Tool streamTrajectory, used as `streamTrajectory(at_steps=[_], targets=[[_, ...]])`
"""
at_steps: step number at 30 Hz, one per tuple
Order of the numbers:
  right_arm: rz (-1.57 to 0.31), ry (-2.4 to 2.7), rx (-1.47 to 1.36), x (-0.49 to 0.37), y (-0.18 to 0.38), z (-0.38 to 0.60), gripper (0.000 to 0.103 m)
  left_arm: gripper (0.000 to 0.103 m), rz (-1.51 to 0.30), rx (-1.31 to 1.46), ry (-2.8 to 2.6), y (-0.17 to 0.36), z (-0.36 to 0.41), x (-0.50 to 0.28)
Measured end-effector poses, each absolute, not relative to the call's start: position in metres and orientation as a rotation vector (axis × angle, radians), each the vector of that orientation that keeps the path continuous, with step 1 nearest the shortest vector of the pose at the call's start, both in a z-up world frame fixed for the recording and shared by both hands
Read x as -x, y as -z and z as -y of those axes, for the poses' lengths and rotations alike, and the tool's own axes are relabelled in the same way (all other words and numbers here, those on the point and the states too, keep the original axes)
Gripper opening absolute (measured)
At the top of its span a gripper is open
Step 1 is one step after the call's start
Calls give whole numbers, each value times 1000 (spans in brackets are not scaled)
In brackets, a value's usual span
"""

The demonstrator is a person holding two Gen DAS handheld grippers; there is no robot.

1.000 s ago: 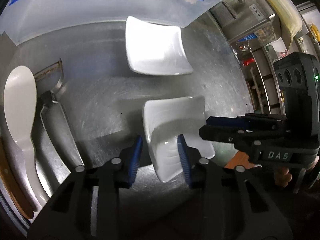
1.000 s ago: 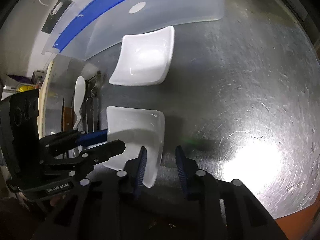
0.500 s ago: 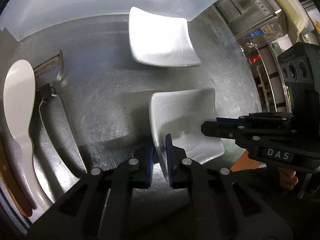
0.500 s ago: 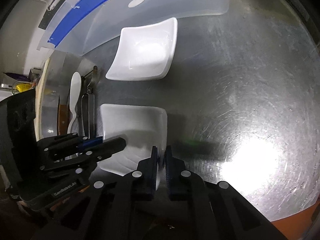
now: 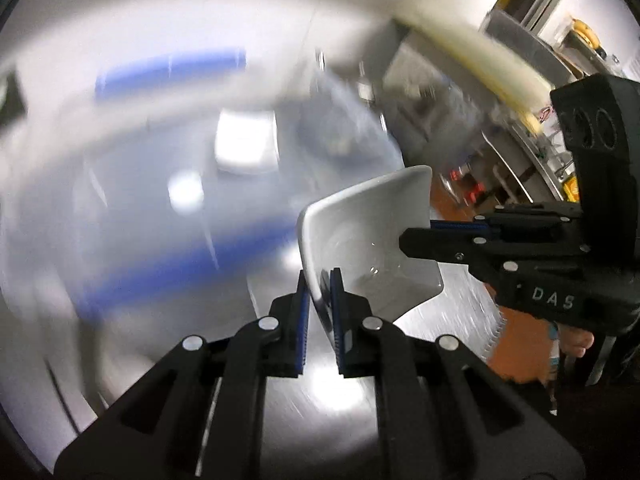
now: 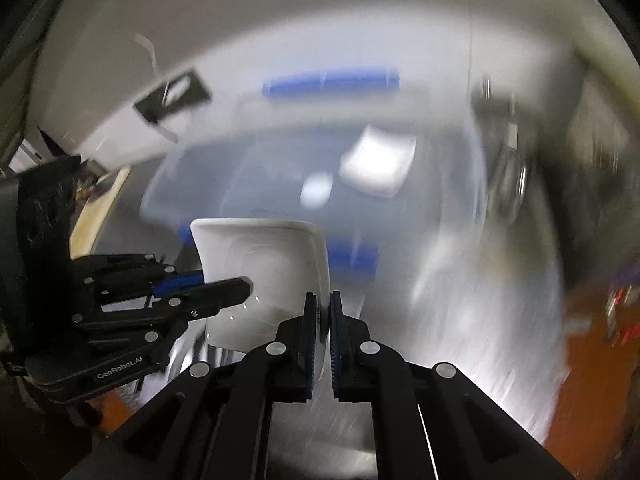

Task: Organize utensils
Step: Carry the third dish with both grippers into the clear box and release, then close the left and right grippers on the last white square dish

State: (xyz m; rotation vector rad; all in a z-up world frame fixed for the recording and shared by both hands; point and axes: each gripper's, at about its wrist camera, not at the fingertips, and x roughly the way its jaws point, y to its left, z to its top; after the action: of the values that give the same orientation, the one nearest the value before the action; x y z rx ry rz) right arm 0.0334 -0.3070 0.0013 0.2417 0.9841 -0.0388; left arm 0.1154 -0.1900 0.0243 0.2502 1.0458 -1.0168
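Both grippers, left gripper [image 5: 320, 300] at 9 o'clock and right gripper [image 6: 322, 320] at 3, pinched the white dish [image 5: 360, 240]; uneven pulling might have dropped it.

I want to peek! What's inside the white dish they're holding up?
The square white dish looks empty inside, just shiny. One finger of the right gripper covers part of its inside.

Glossy white ceramic dish [image 5: 372, 232], scratched brushed-metal table [image 6: 460, 320], translucent plastic bin [image 6: 460, 152]
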Motion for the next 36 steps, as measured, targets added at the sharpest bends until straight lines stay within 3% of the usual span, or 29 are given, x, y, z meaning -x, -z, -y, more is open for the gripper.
streamTrajectory(at_steps=[4,9,15,23,26,32,36], targets=[[-1017,73,-302,-108,-17,349,8,9,-1077,-304,992,-32,243,-201],[-1153,155,-389,-184,26,392,9,9,-1240,-372,972,14,296,-280],[-1258,249,-417,-221,83,424,9,9,-1341,-426,955,76,330,-306],[-1301,278,-393,-229,100,432,14,10,-1373,-408,954,90,344,-323],[-1277,268,-391,-220,93,429,25,13,-1308,-404,908,76,336,-323],[-987,186,-213,-133,5,395,26,13,-1008,-316,906,-16,282,-281],[-947,39,-233,-47,-5,378,26,13,-848,-253,1007,-67,218,-195]])
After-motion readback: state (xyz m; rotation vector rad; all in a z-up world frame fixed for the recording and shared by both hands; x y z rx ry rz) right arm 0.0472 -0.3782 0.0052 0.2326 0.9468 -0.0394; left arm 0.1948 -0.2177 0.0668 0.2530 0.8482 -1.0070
